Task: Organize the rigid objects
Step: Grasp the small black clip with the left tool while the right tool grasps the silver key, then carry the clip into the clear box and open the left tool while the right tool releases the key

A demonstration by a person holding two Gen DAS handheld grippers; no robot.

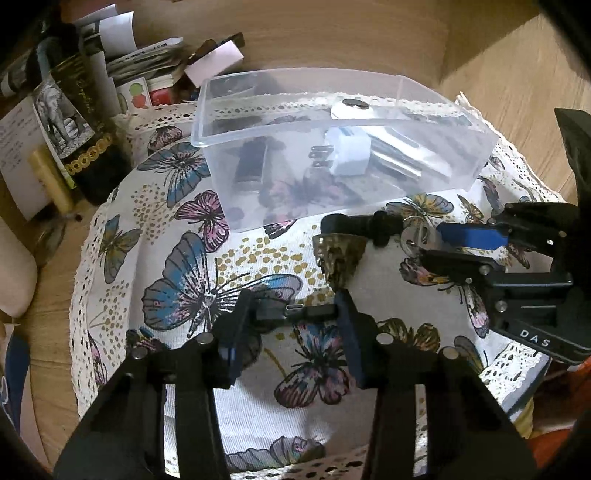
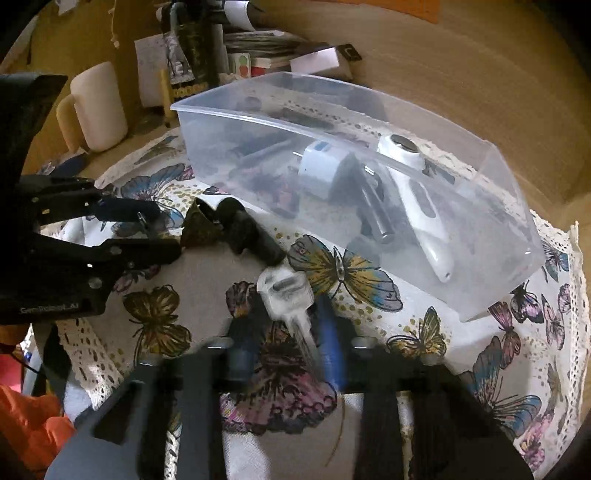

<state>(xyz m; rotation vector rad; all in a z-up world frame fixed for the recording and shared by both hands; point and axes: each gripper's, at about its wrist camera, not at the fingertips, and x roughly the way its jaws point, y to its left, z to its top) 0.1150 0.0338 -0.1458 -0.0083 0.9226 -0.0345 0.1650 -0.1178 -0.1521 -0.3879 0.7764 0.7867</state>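
Two small things are being held at this moment, one in each gripper, and I believe both are going to the clear plastic box [image 1: 332,147] on the butterfly cloth [image 1: 184,258]. In my left gripper [image 1: 295,314] I am clamping a small black connector piece [image 1: 295,312] by its two ends, just above the cloth; the sideways grip is keeping it from turning. In my right gripper [image 2: 291,343] I am pinching a silver key [image 2: 288,295] by its blade, so the head is pointing forward to the box; this view is blurred, so I cannot tell how firm the grip is. The left view is showing the same gripper [image 1: 439,243] closed beside a key ring [image 1: 410,236].

Between the two grippers, a brass bell [image 1: 338,258] and a black cylinder [image 1: 354,223] are lying touching each other, just beside the near wall of the box; I judge they are waiting for their turn. Inside the box a white charger plug [image 1: 349,155], a white remote [image 2: 417,206] and some dark items are already lying.

Behind the box, papers [image 1: 147,62], a dark bottle [image 1: 81,122] and a white mug [image 2: 98,107] are standing on the wooden table [image 1: 332,33]
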